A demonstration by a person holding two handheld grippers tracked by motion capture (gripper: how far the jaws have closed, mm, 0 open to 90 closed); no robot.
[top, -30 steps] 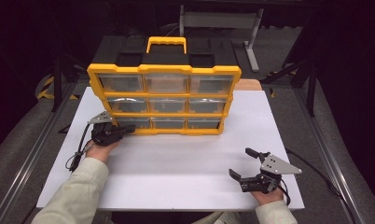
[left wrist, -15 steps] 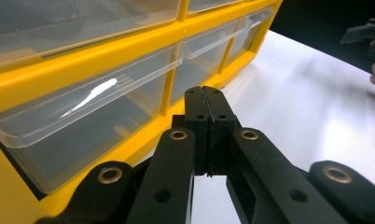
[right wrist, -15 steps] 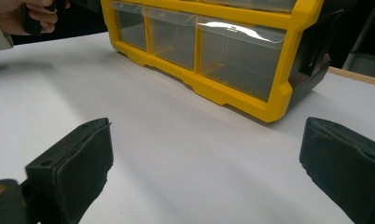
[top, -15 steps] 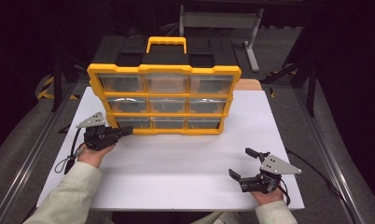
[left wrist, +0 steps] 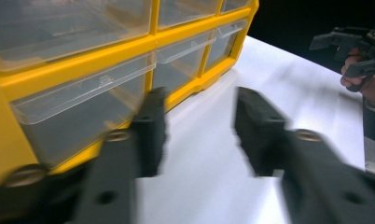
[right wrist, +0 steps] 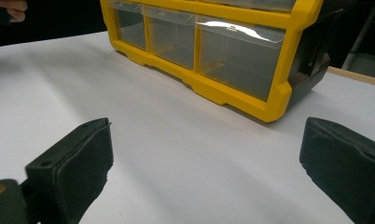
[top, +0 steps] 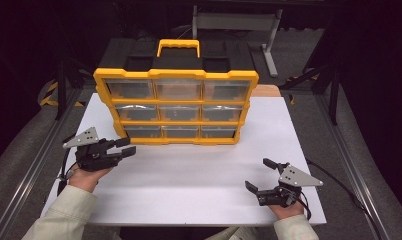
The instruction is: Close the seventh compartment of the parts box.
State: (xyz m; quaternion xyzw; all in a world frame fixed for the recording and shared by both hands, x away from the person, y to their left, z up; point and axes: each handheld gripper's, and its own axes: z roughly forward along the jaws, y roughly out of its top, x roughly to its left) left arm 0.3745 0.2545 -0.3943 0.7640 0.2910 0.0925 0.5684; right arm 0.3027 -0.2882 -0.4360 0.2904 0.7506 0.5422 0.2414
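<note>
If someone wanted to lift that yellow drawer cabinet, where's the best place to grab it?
Probably the yellow arched carry handle on top of the yellow-and-black plastic drawer cabinet, taken from above. It stands proud at the middle with a gap beneath, so the load should hang balanced.

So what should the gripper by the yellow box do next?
Probably ease the left hand-held gripper forward to the bottom-left drawer of the yellow drawer organizer: its jaws are open, empty and aimed there, just short of it.
</note>
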